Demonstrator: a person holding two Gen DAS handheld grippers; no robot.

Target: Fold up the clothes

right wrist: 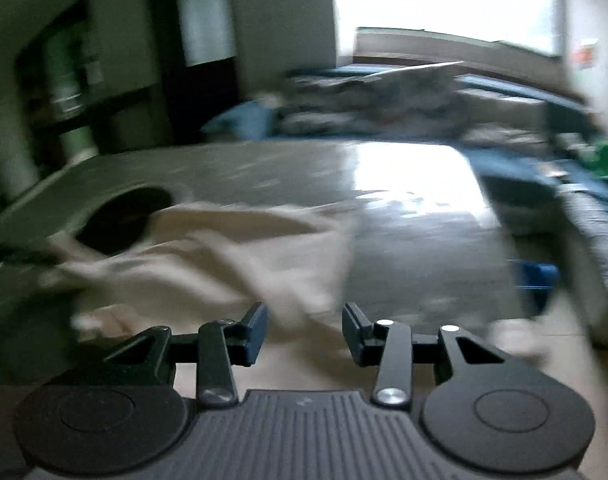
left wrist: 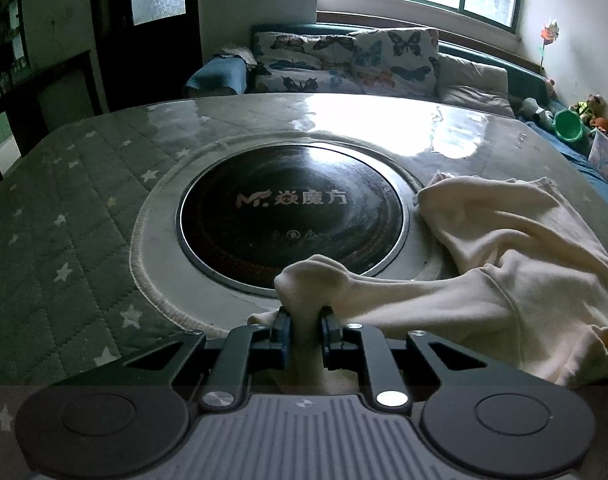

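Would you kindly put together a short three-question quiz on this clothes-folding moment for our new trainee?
1. True or false: the left gripper has its jaws closed on a bunched part of the cream garment.
2. Multiple choice: the jaws of the right gripper are A) clamped on the garment, B) apart with nothing between them, C) out of view.
3. Short answer: what does the round black cooktop sit in, and what covers the surface around it?

Key
1. True.
2. B; the view is blurred, but the gap shows plainly.
3. It is set into the table, under a quilted star-patterned cover cut out around it.
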